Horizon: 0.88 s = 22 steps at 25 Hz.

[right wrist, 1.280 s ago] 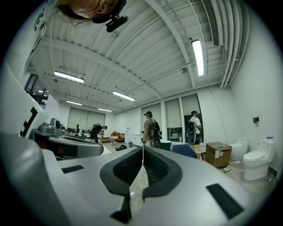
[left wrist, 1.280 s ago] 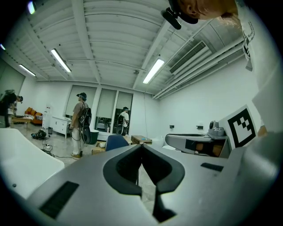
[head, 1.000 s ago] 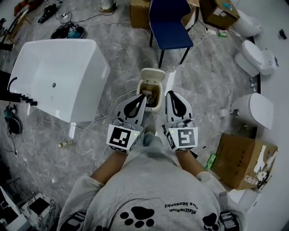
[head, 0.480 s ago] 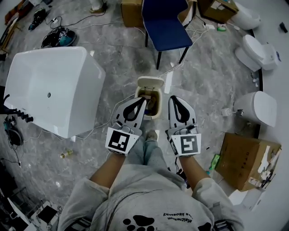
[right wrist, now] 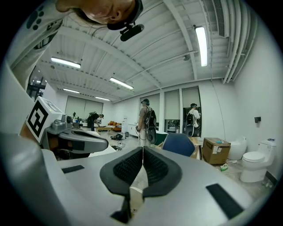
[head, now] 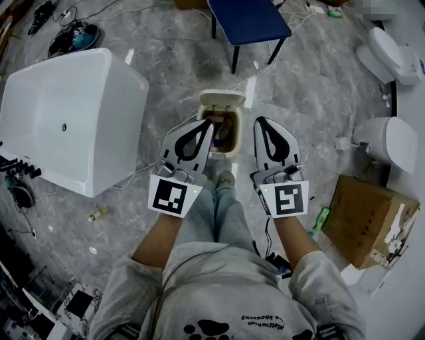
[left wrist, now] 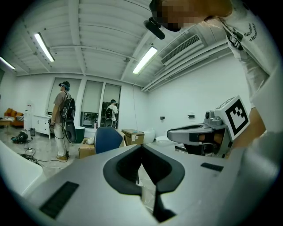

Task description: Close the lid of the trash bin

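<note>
Grey marbled floor fills the head view, seen from steeply above. Both tongs are held out level over it, side by side.

Left tongs are fully closed. In the left gripper view the dark pads meet at their tips with nothing between them. Right tongs are likewise closed and empty, and their ribbed pads meet in a thin line in the right gripper view.

Between the two tips, at 12 o'clock from the person's shoe, a small cream trash bin stands on the floor. Its lid is open, tipped back at the bin's 12 o'clock edge, and brownish contents show inside. The tips of the left tongs overlap the bin's 9 o'clock rim in the head view; whether they touch it I cannot tell. The tips of the right tongs lie just off its 3 o'clock side.

Farther out, a white bathtub sits at 9 o'clock and a blue chair at 12 o'clock beyond the bin. A toilet is at 3 o'clock and a cardboard box at 4 o'clock.
</note>
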Motion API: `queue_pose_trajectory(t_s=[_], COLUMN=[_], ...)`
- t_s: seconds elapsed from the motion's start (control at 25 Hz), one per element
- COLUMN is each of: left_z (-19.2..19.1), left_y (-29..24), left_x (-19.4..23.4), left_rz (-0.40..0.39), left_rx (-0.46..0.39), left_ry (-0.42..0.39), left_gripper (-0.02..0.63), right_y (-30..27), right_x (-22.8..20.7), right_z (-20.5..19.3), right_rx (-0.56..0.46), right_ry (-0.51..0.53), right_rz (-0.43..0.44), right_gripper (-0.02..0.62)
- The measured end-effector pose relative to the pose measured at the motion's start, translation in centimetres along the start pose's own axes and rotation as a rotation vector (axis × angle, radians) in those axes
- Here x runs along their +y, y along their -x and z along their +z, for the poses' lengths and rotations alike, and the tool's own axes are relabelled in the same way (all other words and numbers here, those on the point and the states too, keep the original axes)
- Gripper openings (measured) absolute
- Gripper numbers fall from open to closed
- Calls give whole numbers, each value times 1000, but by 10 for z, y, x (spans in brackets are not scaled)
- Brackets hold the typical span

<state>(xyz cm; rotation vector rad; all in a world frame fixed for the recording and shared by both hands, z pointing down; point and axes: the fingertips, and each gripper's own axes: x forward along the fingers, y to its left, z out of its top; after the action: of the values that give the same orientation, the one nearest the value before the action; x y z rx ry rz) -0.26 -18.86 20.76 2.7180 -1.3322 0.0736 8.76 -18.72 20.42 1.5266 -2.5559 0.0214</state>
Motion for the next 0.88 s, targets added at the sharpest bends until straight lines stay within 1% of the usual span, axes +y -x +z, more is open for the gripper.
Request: queue_pose_trajectory(t_s=[0.16, 0.36, 0.52, 0.72, 0.88], left_z=[-29, -64, -91, -113, -127], left_y=[-15, -26, -39, -54, -67], left_x=[12, 35, 48, 62, 71], left_rz=[3, 34, 36, 39, 24], left_rx=[9, 25, 43, 47, 51], left_ry=[-2, 22, 20, 23, 6], left_gripper=[20, 20, 20, 20, 20], right_y=[-15, -36, -52, -67, -79], right_x=[-10, -14, -19, -24, -28], right_z=[-25, -53, -76, -104, -121], right_rx=[3, 17, 22, 51, 57], right_ry=[17, 37, 47, 59, 60], right_rz=[-3, -3, 3, 13, 24], right_gripper=[32, 32, 32, 32, 32])
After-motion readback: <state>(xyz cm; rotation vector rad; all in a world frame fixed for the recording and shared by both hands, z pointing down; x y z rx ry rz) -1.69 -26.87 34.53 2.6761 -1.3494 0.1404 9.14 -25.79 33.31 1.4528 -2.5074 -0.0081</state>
